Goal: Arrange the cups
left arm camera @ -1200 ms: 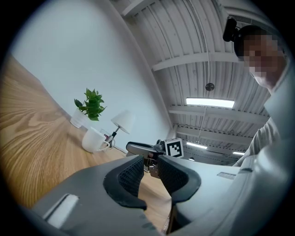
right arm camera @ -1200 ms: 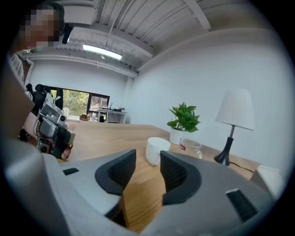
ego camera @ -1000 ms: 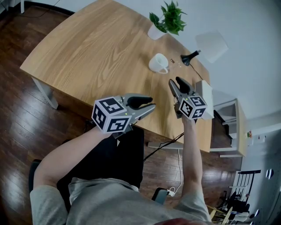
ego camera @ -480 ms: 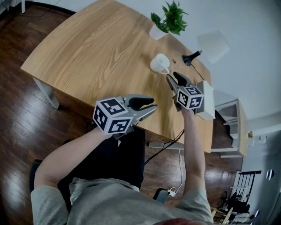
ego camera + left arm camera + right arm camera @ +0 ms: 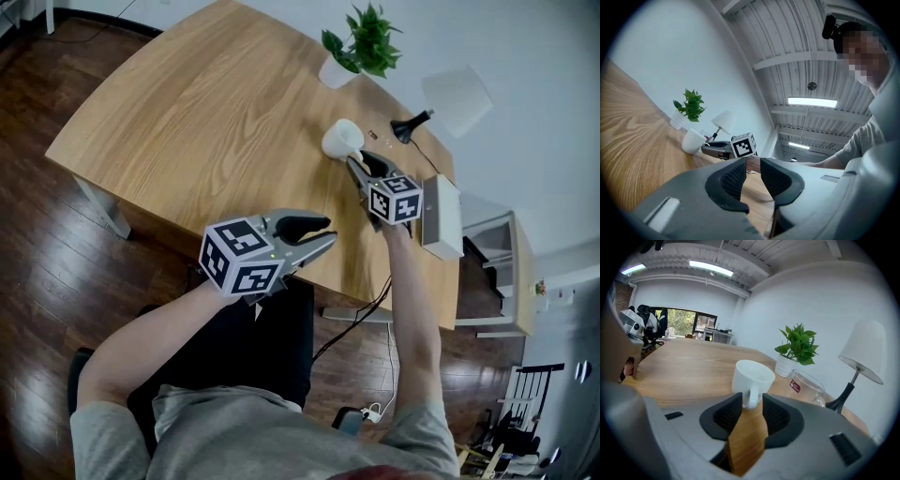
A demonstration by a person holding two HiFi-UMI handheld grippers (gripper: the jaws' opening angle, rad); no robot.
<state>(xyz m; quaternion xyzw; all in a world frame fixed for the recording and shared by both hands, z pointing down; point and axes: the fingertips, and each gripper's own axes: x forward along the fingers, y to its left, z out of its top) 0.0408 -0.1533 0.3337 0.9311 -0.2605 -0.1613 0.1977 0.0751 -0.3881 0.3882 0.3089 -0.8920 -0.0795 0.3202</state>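
Wood-grain surface [image 5: 216,112], seen from the head view. Left gripper [image 5: 319,234] hangs over the near edge, unmoved; fingers a narrow gap apart, nothing between them.

White mug [image 5: 342,139] stands upright toward the far right of the surface, handle facing the person. Potted plant [image 5: 356,47] behind it, well apart.

Right gripper [image 5: 361,161] has pushed forward and down over the past second and now sits at the mug. Its fingers have just been closing from wide to middling. In the right gripper view the mug handle [image 5: 751,397] stands between the tips; firm contact not evident yet.

Clear glass cup [image 5: 806,383] just right of the mug, lamp [image 5: 450,98] beyond.

Judgement: grasp on the handle is imminent; no arranging done yet.
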